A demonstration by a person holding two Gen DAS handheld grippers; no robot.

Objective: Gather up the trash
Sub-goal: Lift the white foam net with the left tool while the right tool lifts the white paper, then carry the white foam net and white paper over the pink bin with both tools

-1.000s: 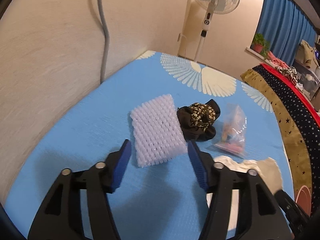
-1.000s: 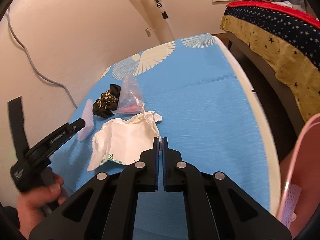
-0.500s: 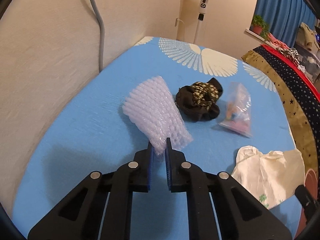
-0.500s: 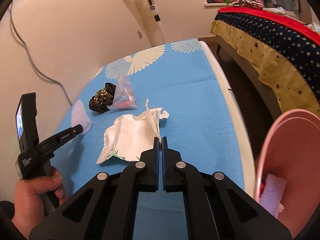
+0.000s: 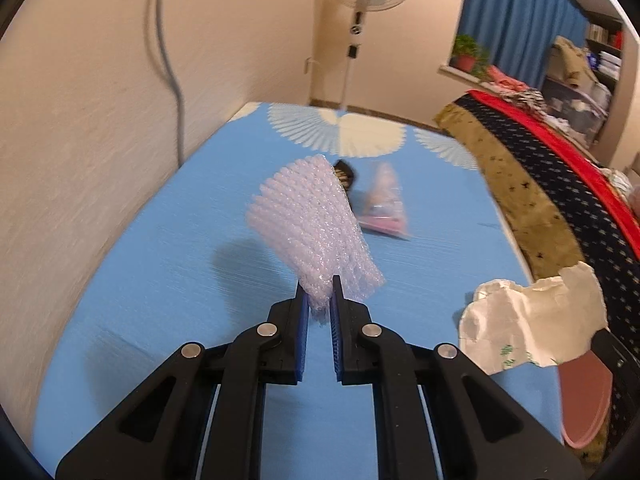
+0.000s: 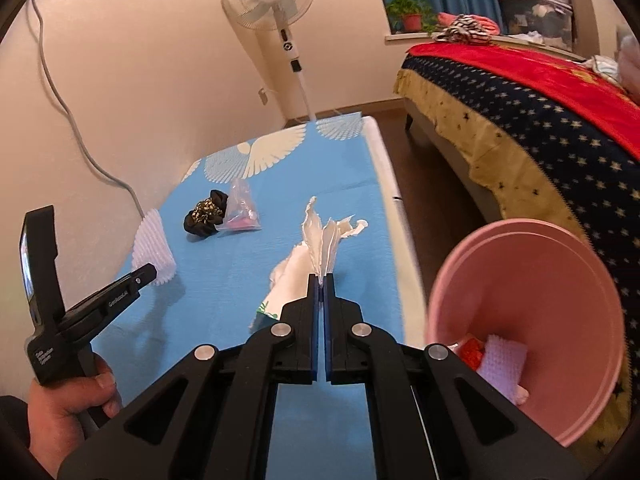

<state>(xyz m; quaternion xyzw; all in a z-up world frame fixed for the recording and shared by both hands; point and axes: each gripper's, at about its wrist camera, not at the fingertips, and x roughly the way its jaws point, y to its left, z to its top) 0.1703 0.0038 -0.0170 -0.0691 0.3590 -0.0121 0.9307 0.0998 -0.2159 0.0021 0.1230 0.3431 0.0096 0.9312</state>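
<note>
My left gripper (image 5: 318,284) is shut on the near edge of a white foam net sleeve (image 5: 312,220), which hangs clear above the blue sheet (image 5: 168,280). The same sleeve (image 6: 154,246) shows in the right wrist view beside that gripper (image 6: 146,274). My right gripper (image 6: 321,278) is shut on a crumpled white wrapper (image 6: 320,240) with green print, part of it raised and the rest trailing on the sheet. A pink bin (image 6: 532,280) stands off the bed's right edge and holds several scraps.
A black patterned scrunchie (image 6: 204,216) and a clear bag with pink contents (image 6: 240,212) lie further back on the sheet. A wall runs along the left. A standing fan (image 6: 272,8) is behind, and a star-patterned bed (image 6: 540,128) is at the right. A hand (image 6: 68,412) holds the left tool.
The left jaws closed on the foam net sleeve and lifted it off the sheet. The right gripper rose with the white wrapper, and the pink bin came into view.
</note>
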